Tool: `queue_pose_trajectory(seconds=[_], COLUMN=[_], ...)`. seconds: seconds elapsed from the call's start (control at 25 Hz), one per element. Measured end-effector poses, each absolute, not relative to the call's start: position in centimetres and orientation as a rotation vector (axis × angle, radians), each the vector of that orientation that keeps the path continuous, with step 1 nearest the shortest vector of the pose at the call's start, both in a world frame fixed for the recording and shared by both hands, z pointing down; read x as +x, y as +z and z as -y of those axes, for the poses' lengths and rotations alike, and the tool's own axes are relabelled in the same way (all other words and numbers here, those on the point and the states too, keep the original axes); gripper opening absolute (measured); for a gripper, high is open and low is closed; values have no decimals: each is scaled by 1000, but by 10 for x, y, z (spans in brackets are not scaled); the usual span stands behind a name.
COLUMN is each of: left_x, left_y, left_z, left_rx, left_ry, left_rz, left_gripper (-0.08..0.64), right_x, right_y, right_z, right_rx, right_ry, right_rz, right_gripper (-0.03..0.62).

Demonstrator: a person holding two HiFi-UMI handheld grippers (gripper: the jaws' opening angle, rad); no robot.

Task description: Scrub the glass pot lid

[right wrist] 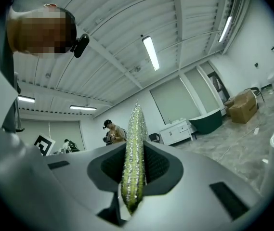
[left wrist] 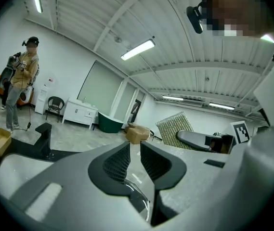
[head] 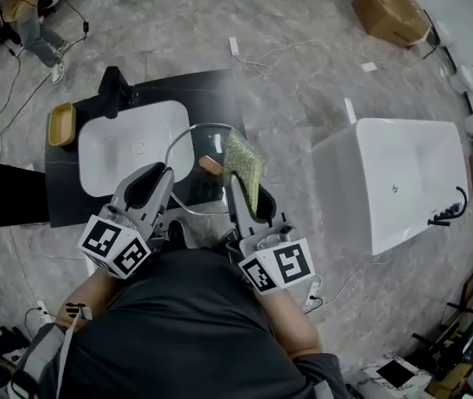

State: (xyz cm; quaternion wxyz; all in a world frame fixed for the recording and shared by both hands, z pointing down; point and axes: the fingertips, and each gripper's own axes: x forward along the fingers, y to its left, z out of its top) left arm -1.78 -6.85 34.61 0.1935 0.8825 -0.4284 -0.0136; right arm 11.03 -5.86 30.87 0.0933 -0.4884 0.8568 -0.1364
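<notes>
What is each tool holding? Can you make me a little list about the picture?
Left tool: shut on the rim of the glass lid
Right tool: shut on the sparkly scrub pad
Lid: held up over the black counter, beside the white sink
Pad: next to the lid's wooden knob; can't tell if it touches the glass

We look down on a grey marbled floor (head: 303,73). Ahead, a dark counter (head: 211,90) carries a white basin (head: 128,144) with a black faucet (head: 113,86) and a tan tray (head: 61,125) beside it. A white bathtub (head: 386,152) sits to the right, a cardboard box (head: 390,11) beyond. Tube lights (left wrist: 137,49) run under the ribbed white ceiling (left wrist: 103,13); a white cabinet (left wrist: 80,112), a black chair (left wrist: 55,105) and a dark green tub (left wrist: 110,122) line the far wall.
</notes>
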Motion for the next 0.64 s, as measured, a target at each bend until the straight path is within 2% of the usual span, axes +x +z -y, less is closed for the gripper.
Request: queue_pose_trajectory(seconds=[0.64], left_x=[-27], left_y=[344], left_z=[71], left_rx=[2505], left_ry=[-27], left_rz=[1193], left_gripper=[69], right_x=[106], right_y=[305], right_z=[58], right_rx=[-1506], right_ry=[-377], right_rz=[-2542], right_gripper=[55])
